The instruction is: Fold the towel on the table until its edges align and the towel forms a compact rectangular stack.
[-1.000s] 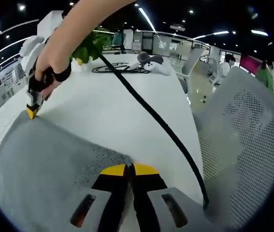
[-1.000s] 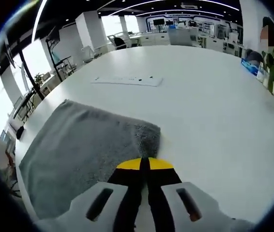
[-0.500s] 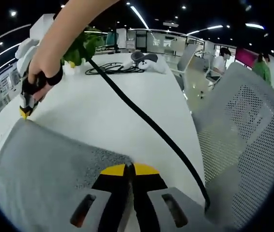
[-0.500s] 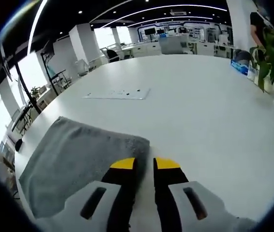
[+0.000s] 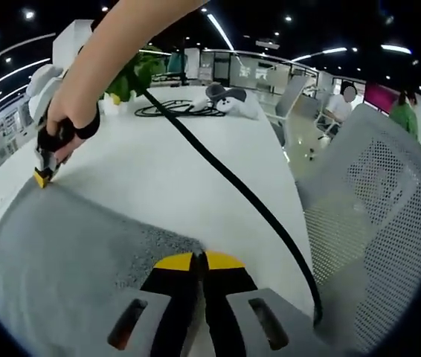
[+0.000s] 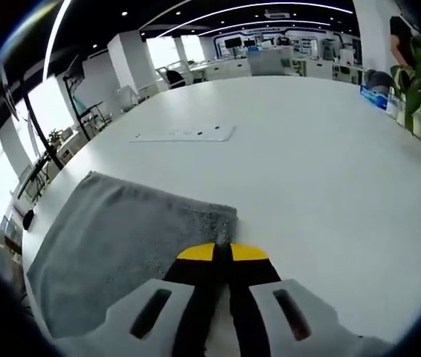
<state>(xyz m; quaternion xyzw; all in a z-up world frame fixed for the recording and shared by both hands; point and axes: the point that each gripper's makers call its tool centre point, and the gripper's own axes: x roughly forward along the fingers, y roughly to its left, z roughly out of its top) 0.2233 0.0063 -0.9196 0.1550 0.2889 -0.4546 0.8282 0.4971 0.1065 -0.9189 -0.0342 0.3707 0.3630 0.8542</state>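
Observation:
A grey towel [image 5: 62,253] lies flat on the white table [image 5: 166,171]. My left gripper [image 5: 199,262] is shut on the towel's near corner, its yellow tips pressed together. In the left gripper view a hand holds my right gripper [image 5: 44,177] at the towel's far corner. In the right gripper view the towel [image 6: 114,245] spreads to the left, and my right gripper [image 6: 222,253] is shut on the towel's corner, where the fabric meets the tips.
A black cable [image 5: 240,193] crosses the table toward a coil [image 5: 177,108] at the back. A grey mesh chair [image 5: 374,223] stands right of the table edge. A green plant [image 5: 132,74] and a white strip [image 6: 184,134] sit on the table [image 6: 329,171].
My right gripper opened half a second ago and has shut again on the towel's corner. My left gripper stayed shut on its corner. Both views shifted slightly.

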